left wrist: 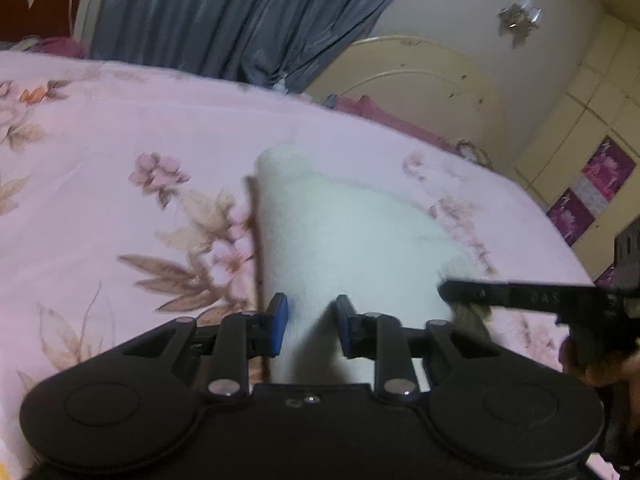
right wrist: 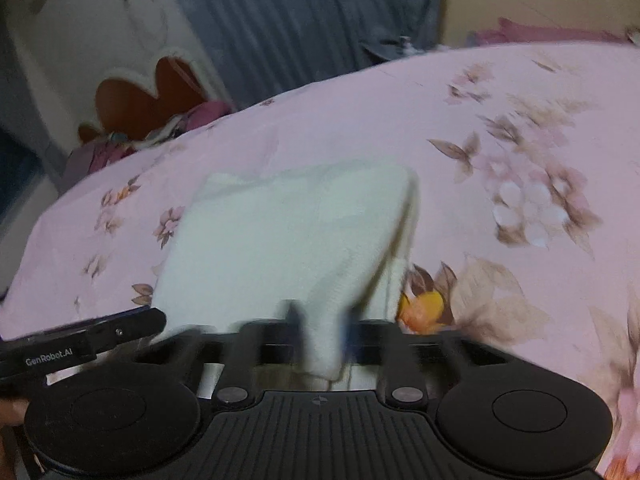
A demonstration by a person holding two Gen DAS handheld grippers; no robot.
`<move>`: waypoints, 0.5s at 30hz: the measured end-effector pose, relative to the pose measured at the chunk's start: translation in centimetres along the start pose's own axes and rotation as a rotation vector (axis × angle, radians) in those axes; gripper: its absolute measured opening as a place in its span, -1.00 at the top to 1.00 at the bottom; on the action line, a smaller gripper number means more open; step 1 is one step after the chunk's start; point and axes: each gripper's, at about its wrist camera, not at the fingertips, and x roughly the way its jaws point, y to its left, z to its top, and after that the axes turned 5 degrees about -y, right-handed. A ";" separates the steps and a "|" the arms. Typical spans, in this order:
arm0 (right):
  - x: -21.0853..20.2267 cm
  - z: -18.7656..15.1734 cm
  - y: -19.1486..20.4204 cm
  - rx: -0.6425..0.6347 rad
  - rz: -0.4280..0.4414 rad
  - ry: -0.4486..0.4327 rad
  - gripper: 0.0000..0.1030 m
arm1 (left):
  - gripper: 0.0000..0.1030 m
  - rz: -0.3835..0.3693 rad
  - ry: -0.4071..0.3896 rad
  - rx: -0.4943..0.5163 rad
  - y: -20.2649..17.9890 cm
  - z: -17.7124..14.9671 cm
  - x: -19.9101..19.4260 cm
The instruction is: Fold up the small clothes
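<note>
White cloth [left wrist: 340, 232] lying on the bed [left wrist: 120, 128], near edge lifted off the sheet and carried by both grippers. Left gripper [left wrist: 311, 326]: jaws set narrow, blue pads [left wrist: 279, 322] either side of a pinched ridge of the cloth; contact on the right pad not clearly resolved, so grip judged as holding, not confirmed. Right gripper [right wrist: 320, 328]: blurred, jaws narrow, a fold of cloth [right wrist: 288, 240] passing down between the fingers and hanging below them; judged as clamped on the cloth. Both grippers on the same near edge, left one at the left near corner, right one at the right near corner, with the right gripper's finger [left wrist: 520, 296] visible just beside the cloth in the left wrist view. Remaining cloth extending straight ahead of both grippers, away from the operator, toward the far edge of the bed by the curtain [left wrist: 224, 12] and headboard [left wrist: 420, 80]. Long axis judged to run along that same near-to-far line; far end flat on the sheet, rounded at its left far corner. Key relation for the coming move: free far end directly forward of both grippers, neither hand clearly nearer to it. Likely next step: carry near edge forward over the far end, both grippers level and in step, to avoid a skewed fold. Risk: thin pinch slipping from the left pads under tension.
</note>
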 end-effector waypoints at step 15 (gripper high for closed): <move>-2.1 1.4 -2.1 0.027 -0.057 -0.062 0.62 | 0.41 -0.036 -0.024 0.155 -0.9 3.7 2.4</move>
